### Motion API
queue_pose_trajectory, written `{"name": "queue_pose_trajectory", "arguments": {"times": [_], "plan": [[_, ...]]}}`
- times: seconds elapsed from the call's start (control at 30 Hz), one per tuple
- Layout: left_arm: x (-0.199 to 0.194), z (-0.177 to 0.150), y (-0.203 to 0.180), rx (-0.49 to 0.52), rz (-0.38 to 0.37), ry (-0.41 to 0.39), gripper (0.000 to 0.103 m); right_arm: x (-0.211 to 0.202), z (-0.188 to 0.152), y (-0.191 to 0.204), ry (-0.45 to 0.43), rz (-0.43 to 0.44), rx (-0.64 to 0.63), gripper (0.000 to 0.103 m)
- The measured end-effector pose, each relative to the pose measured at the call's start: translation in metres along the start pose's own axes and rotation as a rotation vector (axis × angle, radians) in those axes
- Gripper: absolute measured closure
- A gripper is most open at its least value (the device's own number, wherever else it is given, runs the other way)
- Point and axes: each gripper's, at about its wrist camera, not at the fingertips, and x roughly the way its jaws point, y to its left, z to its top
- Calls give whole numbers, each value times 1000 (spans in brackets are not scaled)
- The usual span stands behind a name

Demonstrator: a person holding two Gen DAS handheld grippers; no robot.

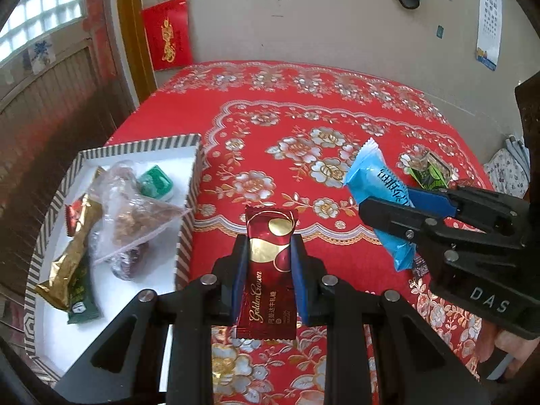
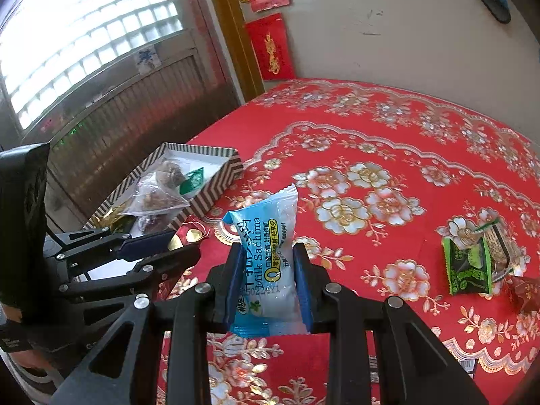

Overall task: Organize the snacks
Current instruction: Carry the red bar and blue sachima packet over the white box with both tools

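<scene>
My left gripper (image 1: 269, 246) is shut on a dark red Golden Crown candy bar (image 1: 268, 270), held above the red tablecloth just right of the striped box (image 1: 189, 236). My right gripper (image 2: 269, 253) is shut on a light blue Milk Sachima packet (image 2: 266, 253); it also shows in the left wrist view (image 1: 374, 182), to the right of the left gripper. The striped box (image 2: 216, 185) holds several snacks: a gold wrapper (image 1: 72, 253), a clear bag of nuts (image 1: 135, 216) and a green packet (image 1: 155, 182).
A green and black snack packet (image 2: 467, 268) and a small dark red wrapper (image 2: 524, 293) lie on the tablecloth (image 2: 388, 155) at the right. The box sits at the table's left edge, next to a wooden panel and window. A wall stands behind the table.
</scene>
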Motion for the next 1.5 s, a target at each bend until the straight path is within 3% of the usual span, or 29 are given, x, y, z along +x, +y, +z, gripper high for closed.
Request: {"name": "queue_pose_trajectory", "arguments": {"times": [0.77,1.5], "plan": [[-35,-8,71,-95,77,-54,76,23,18,76,15,60,-121,74],[-33,-47,161,-241,164,-11,76,90,17,164,131,157,-251,73]]}}
